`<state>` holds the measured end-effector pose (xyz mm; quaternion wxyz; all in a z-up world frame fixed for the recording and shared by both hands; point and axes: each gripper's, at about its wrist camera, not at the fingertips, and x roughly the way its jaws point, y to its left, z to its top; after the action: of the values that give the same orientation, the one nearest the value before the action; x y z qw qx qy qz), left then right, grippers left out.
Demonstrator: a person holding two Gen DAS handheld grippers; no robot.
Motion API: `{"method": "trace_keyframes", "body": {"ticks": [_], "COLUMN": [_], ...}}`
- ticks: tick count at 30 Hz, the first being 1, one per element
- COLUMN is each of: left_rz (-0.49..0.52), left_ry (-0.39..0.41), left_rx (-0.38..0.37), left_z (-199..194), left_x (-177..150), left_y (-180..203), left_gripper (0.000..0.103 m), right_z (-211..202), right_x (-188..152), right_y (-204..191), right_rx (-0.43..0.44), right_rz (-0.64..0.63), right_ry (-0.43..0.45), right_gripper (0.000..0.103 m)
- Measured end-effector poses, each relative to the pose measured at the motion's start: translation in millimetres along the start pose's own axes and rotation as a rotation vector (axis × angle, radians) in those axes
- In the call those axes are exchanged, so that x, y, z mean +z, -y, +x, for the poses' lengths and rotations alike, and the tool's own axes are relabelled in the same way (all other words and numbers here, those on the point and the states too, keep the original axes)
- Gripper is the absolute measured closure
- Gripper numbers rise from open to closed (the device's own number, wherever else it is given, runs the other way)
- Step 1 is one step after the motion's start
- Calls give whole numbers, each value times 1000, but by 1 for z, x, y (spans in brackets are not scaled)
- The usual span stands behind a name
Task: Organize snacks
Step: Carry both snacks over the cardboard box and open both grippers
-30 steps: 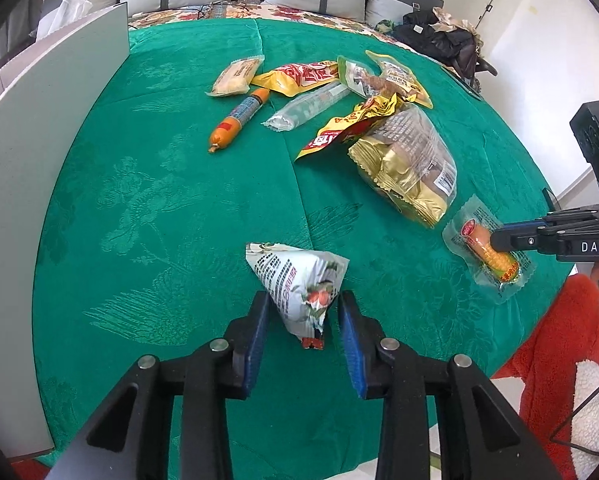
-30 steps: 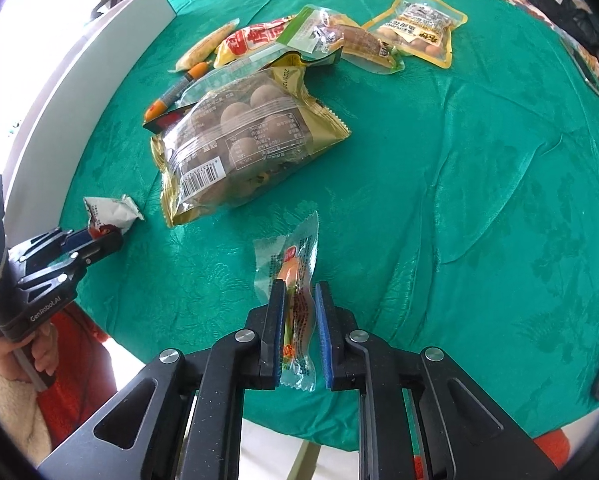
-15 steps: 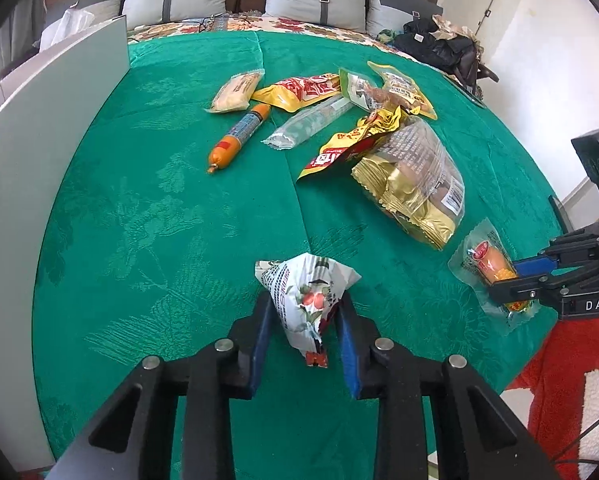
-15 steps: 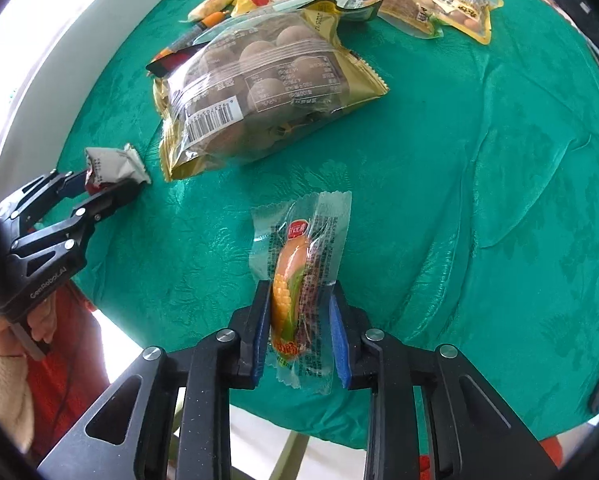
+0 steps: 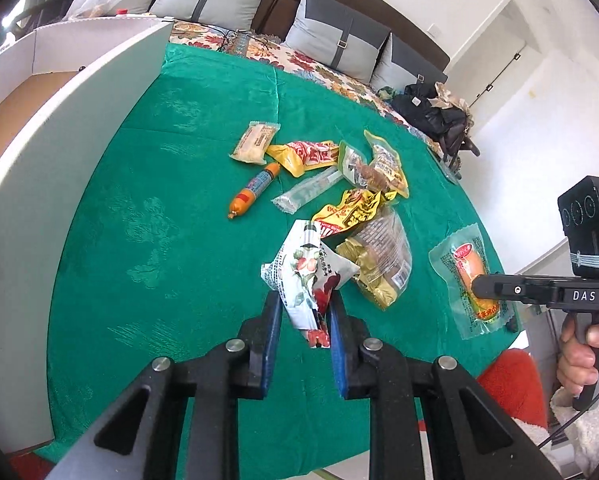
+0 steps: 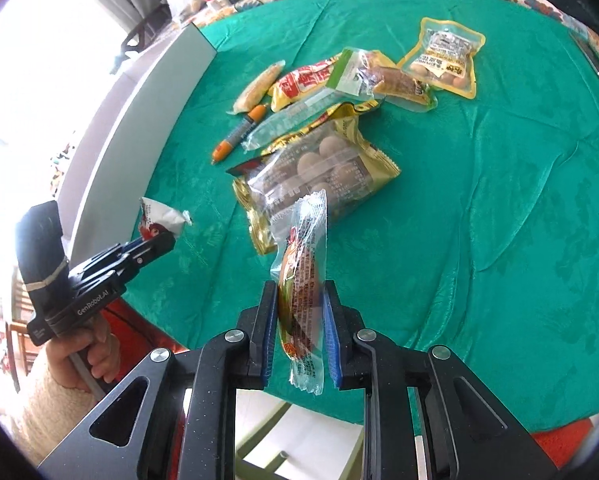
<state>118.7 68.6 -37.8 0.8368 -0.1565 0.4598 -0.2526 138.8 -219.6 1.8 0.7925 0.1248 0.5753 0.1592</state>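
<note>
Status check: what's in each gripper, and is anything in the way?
Left gripper just closed on white packet. Right gripper shut on corn sausage packet. Both lifted clear; pile behind, nothing blocking.

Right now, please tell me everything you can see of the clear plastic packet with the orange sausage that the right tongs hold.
The clear plastic packet with the orange sausage is a flat, see-through pouch with crimped ends, small dark print and a red round label near its top. An orange sausage with a yellow part fills its middle. The right tongs are shut on its lower half, blue pads pressing both sides. It stands nearly upright, lifted off the green patterned tablecloth, its top leaning toward the gold bag of brown round snacks behind it.
</note>
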Motion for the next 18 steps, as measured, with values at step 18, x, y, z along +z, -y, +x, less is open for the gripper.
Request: {"method": "trace_keyframes", "body": {"ticks": [18], "left_rz": [-239], "left_ry": [168], "left_rx": [494], "left_z": [-180], "left_x": [70], "left_y": [-193], "left_gripper": [73], "right_z": [45], "right_x": [138], "right_y": [-314], "right_rx": [263], "right_rz": [-319], "right_ry": [164], "right_gripper": [61]}}
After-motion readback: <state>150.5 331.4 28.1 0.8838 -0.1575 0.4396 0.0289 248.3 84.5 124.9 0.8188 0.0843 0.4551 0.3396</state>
